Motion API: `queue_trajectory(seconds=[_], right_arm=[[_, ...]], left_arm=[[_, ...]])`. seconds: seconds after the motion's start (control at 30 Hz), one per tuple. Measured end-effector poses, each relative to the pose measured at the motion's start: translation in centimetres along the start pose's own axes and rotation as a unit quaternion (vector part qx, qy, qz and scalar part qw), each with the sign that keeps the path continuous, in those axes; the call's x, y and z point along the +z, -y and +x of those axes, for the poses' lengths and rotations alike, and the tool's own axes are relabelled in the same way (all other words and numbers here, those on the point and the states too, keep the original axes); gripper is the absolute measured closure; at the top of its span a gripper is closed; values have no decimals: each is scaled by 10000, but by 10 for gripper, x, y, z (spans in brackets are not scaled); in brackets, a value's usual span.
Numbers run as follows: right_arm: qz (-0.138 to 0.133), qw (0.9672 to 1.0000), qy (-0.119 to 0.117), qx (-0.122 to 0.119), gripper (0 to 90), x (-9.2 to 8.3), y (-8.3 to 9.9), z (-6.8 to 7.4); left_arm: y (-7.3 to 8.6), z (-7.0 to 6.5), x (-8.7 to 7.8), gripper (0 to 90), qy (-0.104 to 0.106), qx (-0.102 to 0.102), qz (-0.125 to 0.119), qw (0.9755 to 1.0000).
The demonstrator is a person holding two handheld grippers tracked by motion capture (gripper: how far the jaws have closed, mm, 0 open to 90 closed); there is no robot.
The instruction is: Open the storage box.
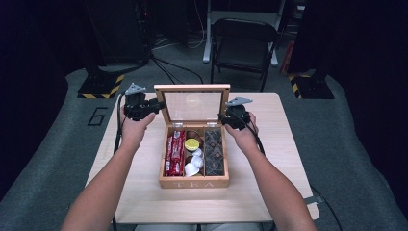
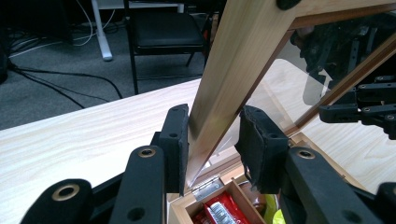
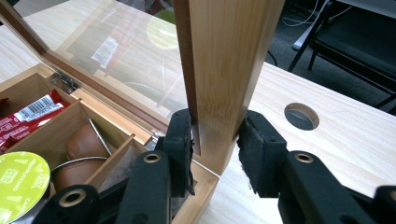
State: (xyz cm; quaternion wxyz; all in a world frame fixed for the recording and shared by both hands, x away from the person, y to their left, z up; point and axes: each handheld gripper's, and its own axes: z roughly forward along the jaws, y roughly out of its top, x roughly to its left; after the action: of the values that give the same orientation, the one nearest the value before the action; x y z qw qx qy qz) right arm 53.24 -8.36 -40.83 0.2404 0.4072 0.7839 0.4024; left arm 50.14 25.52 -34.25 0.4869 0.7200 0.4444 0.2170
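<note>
We are looking at a box (image 1: pixel 194 183) of pale, smooth wood with a satin finish, its lid (image 2: pixel 233 70) framing a clear glossy pane (image 3: pixel 121 56) that is throwing back reflections. A small hinge (image 2: pixel 208 188) is gleaming like metal. The table (image 1: pixel 269 159) is showing a light matt wood grain. Both grippers, left (image 2: pixel 212 142) and right (image 3: pixel 215 149), are looking like matt black plastic, their pads (image 3: pixel 254 156) rough and fraying (foam or rubber, we cannot tell). Red packets (image 1: pixel 175 154) are shining like glossy foil.
</note>
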Motion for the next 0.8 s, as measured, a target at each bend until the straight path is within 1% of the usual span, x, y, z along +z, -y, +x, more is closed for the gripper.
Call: queue_trajectory(seconds=[0.1,0.27,0.47,0.57,0.67,0.73,0.8], right_arm=[[-36,10000,-5,1,649,1,0,-1],[-27,10000,-14,12,649,1,0,-1],[-14,10000,-30,-9,649,1,0,-2],[3,10000,-25,38,649,1,-1,-1],[13,10000,-33,10,649,2,-2,-2],[19,10000,-20,23,649,2,-2,-2],[6,10000,-15,54,649,3,-3,-2]], left_arm=[[0,0,1,632,-23,-61,-11,10000],[0,1,2,623,6,-127,7,9999],[-1,1,2,612,-19,-133,34,9999],[0,1,1,611,-43,-143,60,9999],[1,2,-1,604,16,-227,65,9997],[2,1,-3,602,60,-303,26,9995],[4,0,-4,600,72,-279,50,9996]])
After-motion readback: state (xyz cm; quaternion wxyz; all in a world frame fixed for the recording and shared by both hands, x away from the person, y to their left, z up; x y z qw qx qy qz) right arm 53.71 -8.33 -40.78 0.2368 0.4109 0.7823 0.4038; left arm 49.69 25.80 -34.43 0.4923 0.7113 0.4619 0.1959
